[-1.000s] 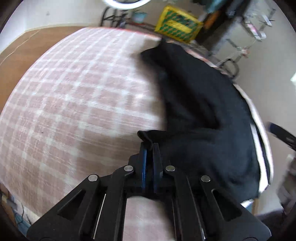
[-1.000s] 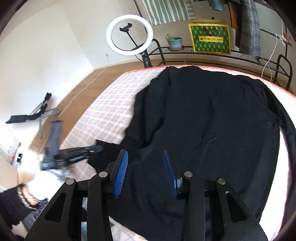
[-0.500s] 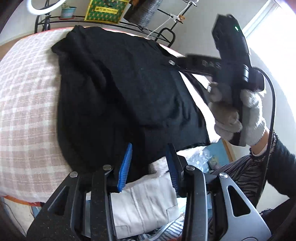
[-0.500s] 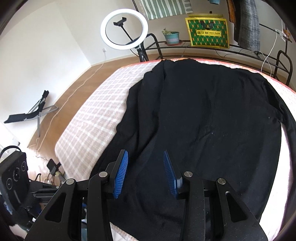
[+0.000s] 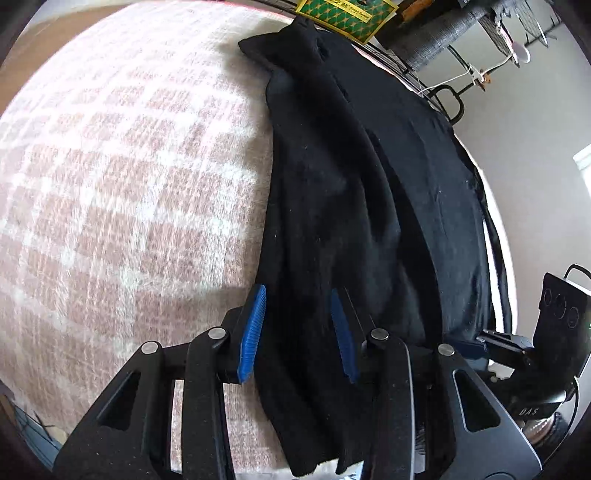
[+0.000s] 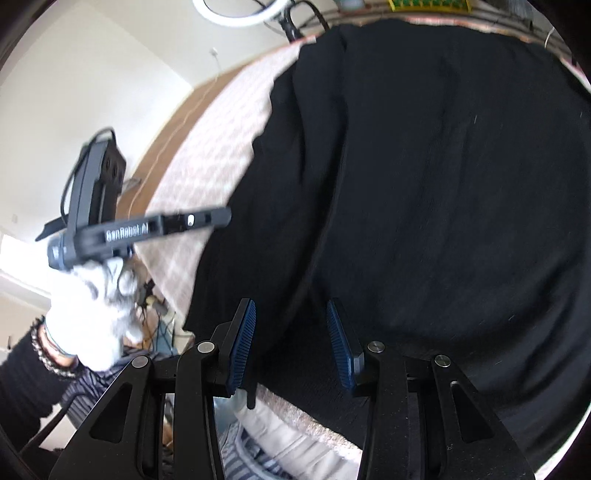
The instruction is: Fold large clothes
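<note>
While a second ago your left tool (image 5: 297, 328) was pinched shut on a corner of the black garment (image 5: 354, 206), it now hangs with its blue ribbed pads spread apart and nothing between them, just above the garment's near left edge. That corner has been let go, and a long strip of the garment's left side now lies doubled over the body, so one lengthwise fold looks done. Your right tool (image 6: 291, 343) is also apart and empty, as it was before, but it has dropped closer to the garment's near hem.

The garment lies spread along the right half of the bed (image 5: 110, 184), its far end reaching toward the yellow-green box (image 5: 343, 14) beyond. It is a soft, matte black knit, limp, with shallow lengthwise ridges where the layers overlap. The bed cover is a fuzzy pink-and-white check, slightly blurred here. In the right view, your white-gloved left hand (image 6: 96, 314) grips the other tool's dark handle. The opposite side probably needs folding next.
</note>
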Tool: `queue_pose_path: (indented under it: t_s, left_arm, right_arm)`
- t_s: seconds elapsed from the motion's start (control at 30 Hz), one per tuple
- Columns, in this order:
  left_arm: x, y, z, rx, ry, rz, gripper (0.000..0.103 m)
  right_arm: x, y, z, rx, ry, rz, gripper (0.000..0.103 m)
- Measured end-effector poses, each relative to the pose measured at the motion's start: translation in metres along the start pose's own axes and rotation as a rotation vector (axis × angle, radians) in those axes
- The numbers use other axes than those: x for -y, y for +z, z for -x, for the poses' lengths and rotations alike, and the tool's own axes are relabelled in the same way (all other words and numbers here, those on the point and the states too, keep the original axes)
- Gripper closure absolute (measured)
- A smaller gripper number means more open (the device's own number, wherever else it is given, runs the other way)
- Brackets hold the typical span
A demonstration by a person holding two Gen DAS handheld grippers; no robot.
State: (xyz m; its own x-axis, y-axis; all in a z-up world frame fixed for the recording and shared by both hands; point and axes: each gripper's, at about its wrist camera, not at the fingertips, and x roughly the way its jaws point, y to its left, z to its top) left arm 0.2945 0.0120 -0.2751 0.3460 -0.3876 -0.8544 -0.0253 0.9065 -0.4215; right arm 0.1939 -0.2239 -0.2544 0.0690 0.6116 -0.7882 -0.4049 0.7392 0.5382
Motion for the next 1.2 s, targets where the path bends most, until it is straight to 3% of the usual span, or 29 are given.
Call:
queue_pose_path:
  t_s: [0.07,0.13,0.2,0.27,0.43,0.6,0.77,0.97,1.1,1.17,1.2]
  left_arm:
    - [0.010,0.000,-0.001,0.010,0.054,-0.020,0.066]
    - [0.014,-0.002,-0.003,0.007,0.051,-0.015,0.066]
    - [0.019,-0.006,-0.003,0.017,0.059,-0.029,0.067]
    - [0.019,-0.003,-0.009,0.022,0.078,-0.035,0.093]
    - [0.015,0.003,-0.008,0.043,0.055,-0.030,0.103]
    - [0.016,0.003,0.006,0.092,0.066,-0.042,0.103]
    - [0.009,-0.010,0.008,0.023,-0.016,-0.006,0.102]
    - [0.007,-0.022,0.001,-0.012,0.019,0.005,0.082]
    - [0.012,-0.021,-0.004,-0.009,0.026,-0.009,0.082]
    - [0.016,-0.019,-0.008,-0.005,0.032,-0.022,0.100]
    - [0.015,-0.019,-0.009,-0.006,0.028,-0.016,0.100]
  right_arm:
    - [0.003,-0.002,-0.007,-0.020,0.004,-0.010,0.064]
    - [0.006,-0.002,-0.010,-0.023,0.010,-0.016,0.065]
    - [0.005,-0.001,-0.011,-0.022,0.027,-0.023,0.072]
    - [0.003,-0.003,-0.012,-0.030,0.060,-0.030,0.079]
    - [-0.002,-0.004,-0.021,-0.052,0.069,-0.024,0.096]
    - [-0.003,-0.003,-0.014,-0.032,0.156,-0.057,0.101]
    - [-0.014,-0.005,-0.019,-0.059,0.140,-0.015,0.096]
    - [-0.006,-0.011,-0.028,-0.095,0.129,-0.033,0.096]
    - [-0.005,-0.011,-0.026,-0.097,0.139,-0.034,0.096]
    - [-0.007,-0.010,-0.026,-0.100,0.133,-0.023,0.096]
    - [-0.008,-0.009,-0.027,-0.101,0.130,-0.019,0.096]
